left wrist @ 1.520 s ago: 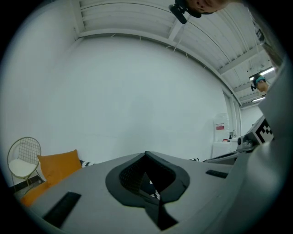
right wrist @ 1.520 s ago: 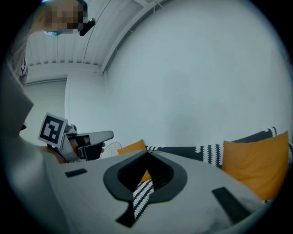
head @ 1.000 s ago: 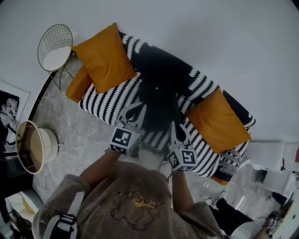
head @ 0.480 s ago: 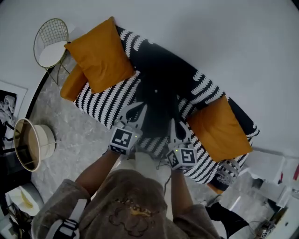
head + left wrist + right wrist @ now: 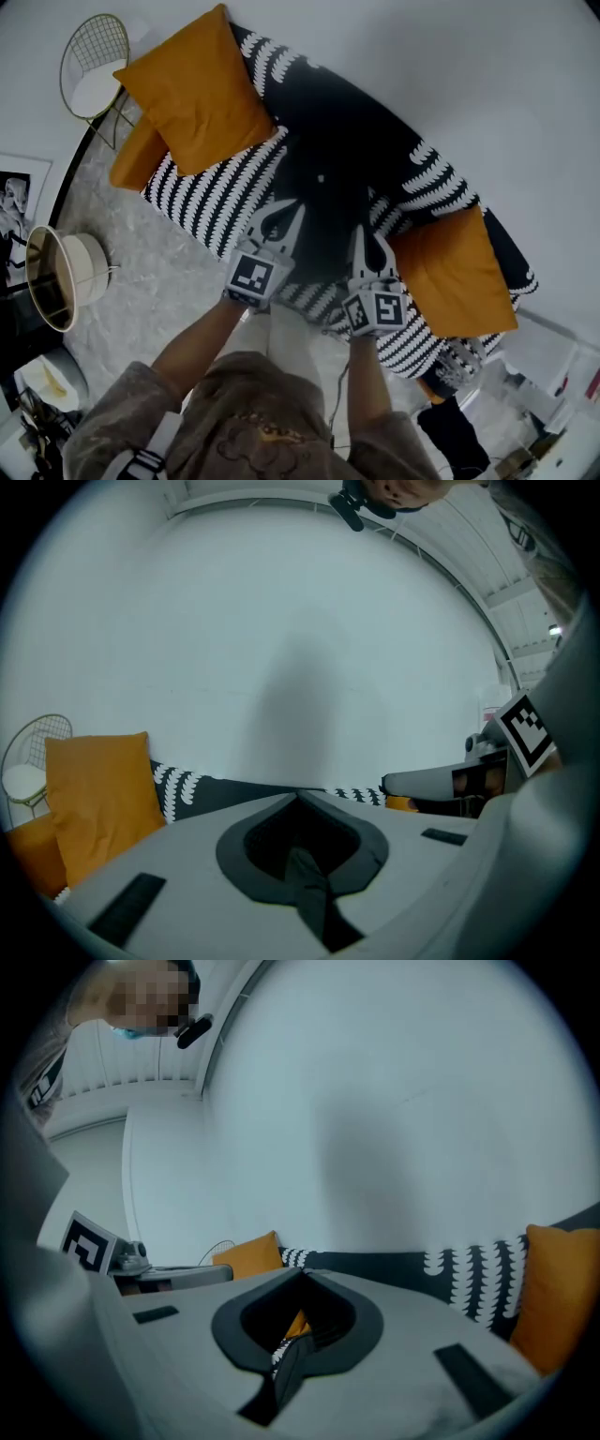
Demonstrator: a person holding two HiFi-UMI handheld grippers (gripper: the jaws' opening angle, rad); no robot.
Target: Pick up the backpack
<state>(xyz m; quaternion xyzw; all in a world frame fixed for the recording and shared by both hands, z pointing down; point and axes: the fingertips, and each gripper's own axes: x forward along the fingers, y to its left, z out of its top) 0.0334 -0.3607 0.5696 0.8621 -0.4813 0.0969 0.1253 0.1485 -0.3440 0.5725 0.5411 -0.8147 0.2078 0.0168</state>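
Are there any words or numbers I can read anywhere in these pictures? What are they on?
No text can be read for sure.
Orange print on the person's grey sweatshirt: too small and blurred to read.
Black-and-white square markers on the left gripper and right gripper: patterns, not letters.
Framed black-and-white picture at the left edge: no readable words.

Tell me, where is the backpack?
In the head view the dark backpack lies on the striped sofa between the left cushion and the right cushion, just ahead of the left gripper and right gripper.
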